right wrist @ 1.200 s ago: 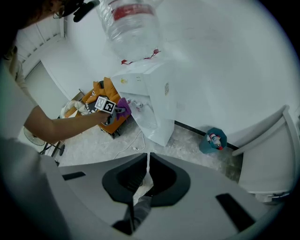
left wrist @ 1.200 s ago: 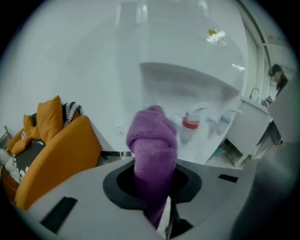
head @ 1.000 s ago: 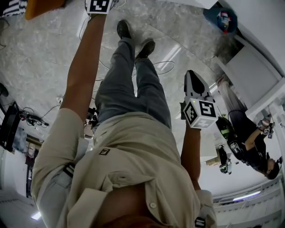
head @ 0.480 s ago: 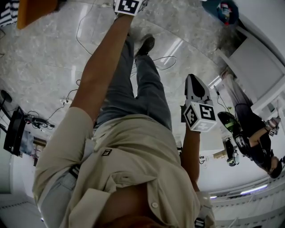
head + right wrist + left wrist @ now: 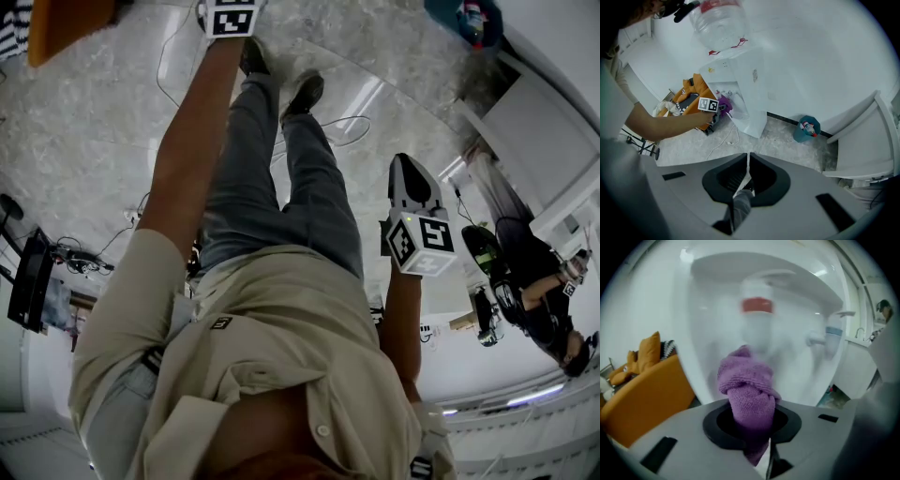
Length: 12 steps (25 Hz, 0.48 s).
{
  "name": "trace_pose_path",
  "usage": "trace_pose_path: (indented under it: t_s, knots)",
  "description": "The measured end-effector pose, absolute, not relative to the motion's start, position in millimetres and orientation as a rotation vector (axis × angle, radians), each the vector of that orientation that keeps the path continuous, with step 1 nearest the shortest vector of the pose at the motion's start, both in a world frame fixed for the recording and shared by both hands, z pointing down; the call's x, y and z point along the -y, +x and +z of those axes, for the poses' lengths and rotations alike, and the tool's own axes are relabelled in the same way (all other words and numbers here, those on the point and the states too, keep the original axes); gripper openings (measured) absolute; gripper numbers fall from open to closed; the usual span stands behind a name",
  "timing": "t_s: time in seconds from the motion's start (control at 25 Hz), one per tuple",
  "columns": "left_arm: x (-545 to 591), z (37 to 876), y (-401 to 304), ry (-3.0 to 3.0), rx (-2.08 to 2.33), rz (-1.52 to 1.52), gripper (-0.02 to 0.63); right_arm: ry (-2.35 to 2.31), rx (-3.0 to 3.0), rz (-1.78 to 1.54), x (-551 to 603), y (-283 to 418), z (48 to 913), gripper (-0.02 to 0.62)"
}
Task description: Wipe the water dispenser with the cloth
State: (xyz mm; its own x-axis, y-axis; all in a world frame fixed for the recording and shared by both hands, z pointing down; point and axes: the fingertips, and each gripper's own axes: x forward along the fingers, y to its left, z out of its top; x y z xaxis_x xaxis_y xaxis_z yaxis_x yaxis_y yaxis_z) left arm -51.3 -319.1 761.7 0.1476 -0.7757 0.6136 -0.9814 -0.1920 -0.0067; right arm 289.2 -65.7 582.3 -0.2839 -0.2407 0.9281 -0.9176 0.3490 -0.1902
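Observation:
My left gripper (image 5: 750, 416) is shut on a bunched purple cloth (image 5: 747, 383), which sits close in front of the white water dispenser (image 5: 764, 333), just below its red tap (image 5: 757, 304); a blue tap (image 5: 833, 331) is to the right. The right gripper view shows the dispenser (image 5: 746, 89) with its bottle (image 5: 717, 23) on top, and the cloth (image 5: 724, 103) at its tap recess. In the head view only the left gripper's marker cube (image 5: 230, 17) shows, at the top edge. My right gripper (image 5: 406, 167) hangs beside my leg, shut (image 5: 748, 161) and holding nothing.
An orange sofa (image 5: 642, 390) stands left of the dispenser. A teal bin (image 5: 808, 127) sits on the floor to its right, beside white furniture (image 5: 862, 140). Cables (image 5: 337, 131) lie on the marbled floor. Another person (image 5: 534, 300) is at the right.
My left gripper swung right along the dispenser, then back to the left with the cloth. The right gripper has barely moved.

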Motion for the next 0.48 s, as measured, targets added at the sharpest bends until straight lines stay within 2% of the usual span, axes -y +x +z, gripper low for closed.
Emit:
trace_pose_path:
  t_s: [0.12, 0.2, 0.36, 0.48]
  knots:
    - [314.6, 755.5, -118.4, 1.993, 1.836, 0.706, 0.094, 1.025, 1.748, 0.955, 66.9, 289.6, 599.4, 0.028]
    - [309.2, 761.3, -130.8, 2.018, 1.856, 0.716, 0.094, 1.016, 1.747, 0.946, 66.8, 289.4, 615.3, 0.028]
    - [298.6, 800.1, -122.2, 2.005, 1.844, 0.688, 0.094, 0.992, 1.757, 0.924, 69.4, 283.1, 646.8, 0.028]
    - [289.2, 846.1, -87.4, 2.004, 1.739, 0.686, 0.094, 0.982, 1.749, 0.923, 66.2, 285.7, 666.9, 0.028]
